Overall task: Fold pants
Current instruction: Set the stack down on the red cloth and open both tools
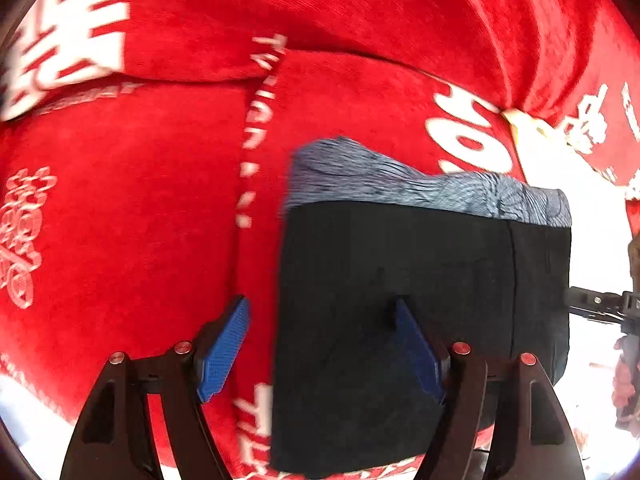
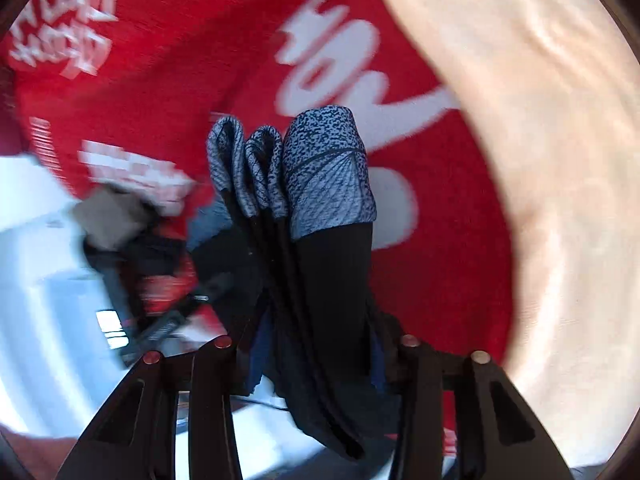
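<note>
The pants [image 1: 424,300] are black with a grey patterned waistband [image 1: 400,184], folded into a compact block on a red cloth [image 1: 140,220]. My left gripper [image 1: 320,344] is open, its blue pads [image 1: 224,352] astride the block's left edge, one pad over the black cloth. In the right wrist view the folded pants [image 2: 328,280] hang in layers between the fingers of my right gripper [image 2: 316,364], which is shut on them and holds them above the red cloth [image 2: 192,60]. The right gripper also shows in the left wrist view [image 1: 600,304] at the block's right edge.
The red cloth bears white lettering [image 1: 464,132] and lies in folds. A cream fabric [image 2: 540,160] covers the right side in the right wrist view. A white surface [image 1: 560,168] shows beyond the cloth's right edge.
</note>
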The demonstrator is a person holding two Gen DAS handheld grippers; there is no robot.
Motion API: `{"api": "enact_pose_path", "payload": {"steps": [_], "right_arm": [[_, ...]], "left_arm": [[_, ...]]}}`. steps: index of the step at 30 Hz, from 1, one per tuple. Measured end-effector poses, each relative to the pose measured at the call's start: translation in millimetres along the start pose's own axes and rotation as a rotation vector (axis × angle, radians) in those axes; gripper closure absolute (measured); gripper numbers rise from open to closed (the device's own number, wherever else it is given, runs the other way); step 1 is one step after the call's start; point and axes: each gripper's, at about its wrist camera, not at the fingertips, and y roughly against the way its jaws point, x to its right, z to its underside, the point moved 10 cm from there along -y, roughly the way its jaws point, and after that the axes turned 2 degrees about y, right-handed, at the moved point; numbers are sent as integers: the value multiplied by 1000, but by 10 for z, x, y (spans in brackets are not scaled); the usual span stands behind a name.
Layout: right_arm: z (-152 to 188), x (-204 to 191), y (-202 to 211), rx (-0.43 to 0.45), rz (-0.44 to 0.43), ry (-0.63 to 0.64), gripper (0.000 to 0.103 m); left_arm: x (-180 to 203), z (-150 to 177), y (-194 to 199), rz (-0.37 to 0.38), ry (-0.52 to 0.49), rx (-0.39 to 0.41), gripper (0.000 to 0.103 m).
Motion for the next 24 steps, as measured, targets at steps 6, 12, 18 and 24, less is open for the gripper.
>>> {"api": "enact_pose_path", "payload": {"steps": [6, 12, 18, 24], "right_arm": [[36, -88, 486, 113, 214, 86, 43], [51, -527, 403, 138, 228, 222, 80], [27, -336, -103, 109, 343, 239, 83], [151, -271, 173, 85, 366, 142, 63]], "left_arm": [[218, -106, 479, 93, -53, 103, 27], [509, -89, -98, 20, -116, 68, 27], [519, -53, -184, -73, -180, 59, 24], [486, 265, 54, -109, -214, -1, 24]]}}
